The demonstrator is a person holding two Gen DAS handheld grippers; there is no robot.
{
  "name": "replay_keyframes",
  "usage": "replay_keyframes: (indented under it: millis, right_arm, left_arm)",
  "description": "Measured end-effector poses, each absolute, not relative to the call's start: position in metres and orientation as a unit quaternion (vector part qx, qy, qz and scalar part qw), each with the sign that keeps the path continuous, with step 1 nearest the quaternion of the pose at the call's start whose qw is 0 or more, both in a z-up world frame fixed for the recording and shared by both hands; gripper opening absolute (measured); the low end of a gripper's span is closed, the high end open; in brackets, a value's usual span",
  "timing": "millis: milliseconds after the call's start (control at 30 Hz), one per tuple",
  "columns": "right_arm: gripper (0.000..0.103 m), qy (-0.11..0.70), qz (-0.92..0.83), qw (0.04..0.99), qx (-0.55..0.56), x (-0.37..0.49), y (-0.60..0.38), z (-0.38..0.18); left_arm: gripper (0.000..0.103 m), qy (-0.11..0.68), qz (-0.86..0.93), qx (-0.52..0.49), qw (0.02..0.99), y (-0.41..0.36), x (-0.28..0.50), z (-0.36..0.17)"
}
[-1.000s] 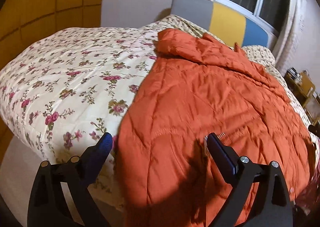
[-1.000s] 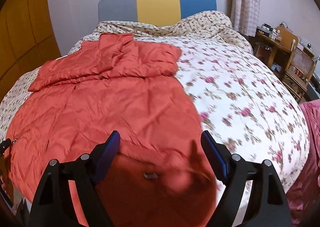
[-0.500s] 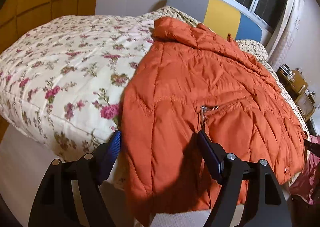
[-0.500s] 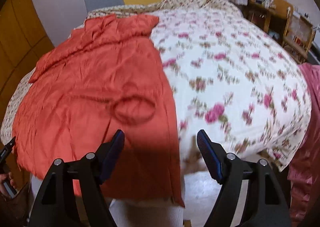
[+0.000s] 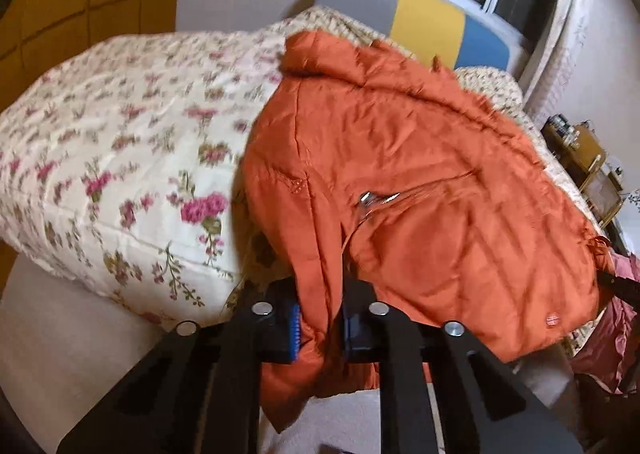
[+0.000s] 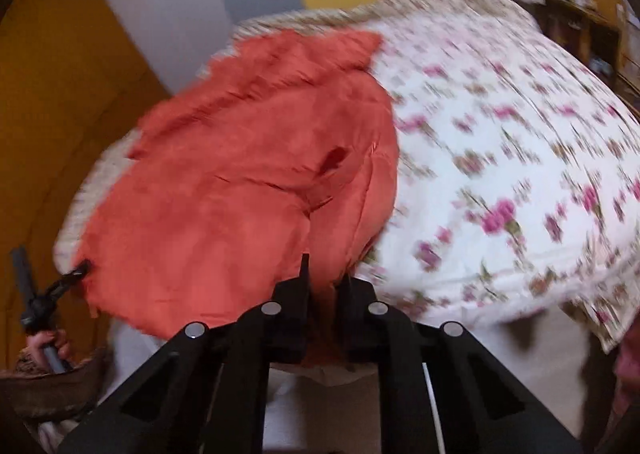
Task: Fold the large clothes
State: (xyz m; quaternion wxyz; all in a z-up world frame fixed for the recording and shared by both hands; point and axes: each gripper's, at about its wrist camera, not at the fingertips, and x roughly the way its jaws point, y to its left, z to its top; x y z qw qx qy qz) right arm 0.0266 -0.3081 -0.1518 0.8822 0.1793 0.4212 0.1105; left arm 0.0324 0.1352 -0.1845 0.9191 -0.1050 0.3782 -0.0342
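The orange quilted jacket (image 5: 420, 182) lies spread on the floral quilt (image 5: 120, 158) of the bed. The left gripper (image 5: 320, 328) has its fingers closed on the jacket's hem; the right gripper (image 6: 325, 294) also pinches the hem.

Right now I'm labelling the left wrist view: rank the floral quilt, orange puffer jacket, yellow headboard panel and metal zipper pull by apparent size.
1. Orange puffer jacket and floral quilt: too close to rank.
2. Yellow headboard panel.
3. Metal zipper pull.
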Motion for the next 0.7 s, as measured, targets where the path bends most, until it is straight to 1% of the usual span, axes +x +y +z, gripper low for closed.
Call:
replay_keyframes:
  millis: [200, 400, 567, 700]
  right_arm:
    - [0.009, 0.332, 0.221, 0.885, 0.242, 0.004, -0.31, -0.109]
    - [0.008, 0.289, 0.263, 0.887, 0.245, 0.002, -0.3, -0.079]
    - [0.008, 0.289, 0.236, 0.89, 0.261, 0.036, -0.309, -0.072]
    - [0.008, 0.284, 0.207, 0.889, 0.294, 0.077, -0.324, -0.071]
  left_arm:
    - [0.012, 0.318, -0.065, -0.147, 0.934, 0.141, 0.002, -0.14]
    - [0.012, 0.266, -0.088, -0.175, 0.944, 0.139, -0.03, -0.096]
    - [0.012, 0.252, -0.089, -0.182, 0.946, 0.144, -0.01, -0.08]
    - [0.012, 0.243, -0.09, -0.188, 0.947, 0.149, 0.029, -0.063]
